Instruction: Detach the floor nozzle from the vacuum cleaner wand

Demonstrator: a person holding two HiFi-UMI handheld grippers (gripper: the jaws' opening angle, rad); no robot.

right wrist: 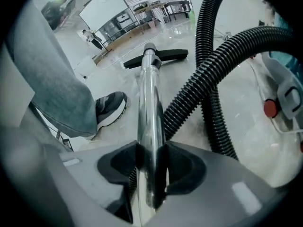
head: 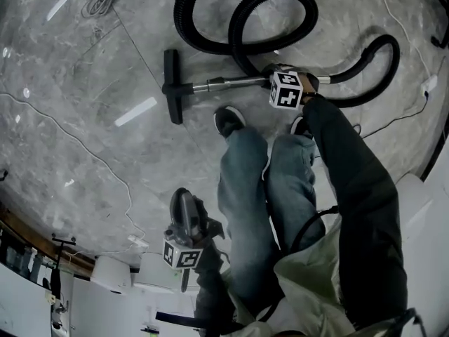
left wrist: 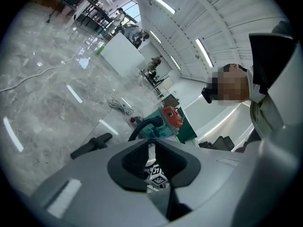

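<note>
Wand, chrome, lying flat on the floor; we take it as our landmark. Right gripper: jaws closed on the wand at its hose end, pads pressed to both sides of the tube. We judge this hold is meant to pin the wand while the other end is worked loose. Floor nozzle: black, set crosswise at the wand's far end, not yet detached. Left gripper: well apart from the wand, down beside the person's leg, jaws only a narrow slit apart and holding nothing. We judge it is free to take the nozzle, since a pull needs one grip on each part. Hose: black, ribbed, looping away beyond the wand from the gripped end, and slack enough, in our view, not to drag on the wand. Vacuum body: red and teal, beyond the wand, past the hose loops. Shoe: just beside the wand, on the person's side of it. Hard to make out:
- The joint between nozzle and wand appears fully seated, but it is too small in every view to show a catch or button.
- The wand's meeting with the hose is covered in the head view by the right gripper itself.
- The vacuum body is cut off at the head view's top edge.
</note>
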